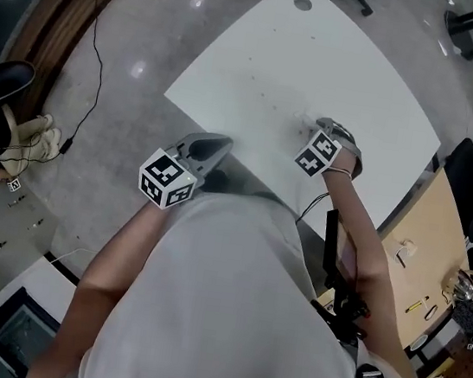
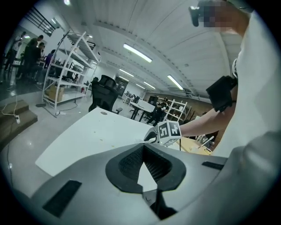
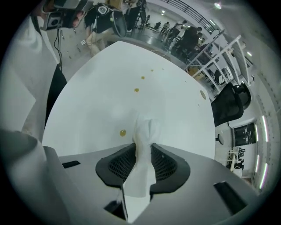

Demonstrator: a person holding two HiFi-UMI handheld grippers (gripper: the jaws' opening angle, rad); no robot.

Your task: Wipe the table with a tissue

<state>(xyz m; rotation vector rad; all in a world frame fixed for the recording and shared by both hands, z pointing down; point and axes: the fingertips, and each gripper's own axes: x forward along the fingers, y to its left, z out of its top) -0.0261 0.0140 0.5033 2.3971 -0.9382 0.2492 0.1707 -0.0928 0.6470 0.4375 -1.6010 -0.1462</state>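
From the head: white counter (image 1: 325,56) across the upper middle. Left gripper (image 1: 222,146) at its near edge, centre left. Right gripper (image 1: 319,124) further in, right of centre, tipped steeply down.

Through the left gripper view: fingers (image 2: 127,165) tip to tip, nothing between.

Through the right gripper view: fingers clamped on a white tissue (image 3: 147,127), bunched end against the counter at frame centre, just right of a yellow drop (image 3: 122,132). More drops (image 3: 136,90) higher up.
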